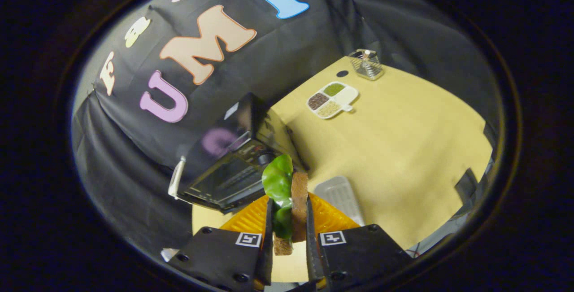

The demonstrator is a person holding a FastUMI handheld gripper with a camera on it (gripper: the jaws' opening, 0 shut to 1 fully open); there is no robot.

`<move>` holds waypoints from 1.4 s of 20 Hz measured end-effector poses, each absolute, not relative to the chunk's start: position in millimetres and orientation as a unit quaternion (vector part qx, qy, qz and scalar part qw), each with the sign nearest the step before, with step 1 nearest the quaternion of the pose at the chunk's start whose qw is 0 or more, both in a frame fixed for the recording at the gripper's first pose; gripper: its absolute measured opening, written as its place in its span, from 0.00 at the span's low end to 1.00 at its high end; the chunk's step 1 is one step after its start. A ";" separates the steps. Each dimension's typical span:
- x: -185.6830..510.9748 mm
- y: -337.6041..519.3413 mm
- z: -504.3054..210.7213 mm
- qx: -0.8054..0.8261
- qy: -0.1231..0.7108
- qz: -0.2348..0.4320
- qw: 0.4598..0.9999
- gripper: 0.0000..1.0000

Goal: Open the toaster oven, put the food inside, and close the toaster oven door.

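Note:
My gripper [288, 220] is shut on the food, a sandwich [287, 193] of brown bread with a green lettuce leaf, held upright between both fingers and raised above the table. Beyond the fingers and a little to the left stands the black toaster oven [233, 157] on the wooden table [403, 148]. Its glass door [222, 182] looks closed, with a pale handle [177, 177] along its far-left edge. The view is strongly tilted.
A grey ribbed tray [341, 195] lies on the table just right of the sandwich. Farther off sit a white divided dish of grains [332, 99] and a small wire basket [366, 64]. An orange ribbed part [251, 218] shows right behind the fingers.

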State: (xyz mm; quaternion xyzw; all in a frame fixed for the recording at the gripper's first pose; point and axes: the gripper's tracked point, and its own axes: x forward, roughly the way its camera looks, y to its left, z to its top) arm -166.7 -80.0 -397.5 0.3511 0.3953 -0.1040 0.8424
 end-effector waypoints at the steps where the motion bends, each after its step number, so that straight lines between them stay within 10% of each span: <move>1: -161.4 -65.0 -397.6 0.371 0.393 -0.095 0.836 0.33; 28: -8.2 93.6 -495.8 0.575 0.285 -0.087 0.762 0.33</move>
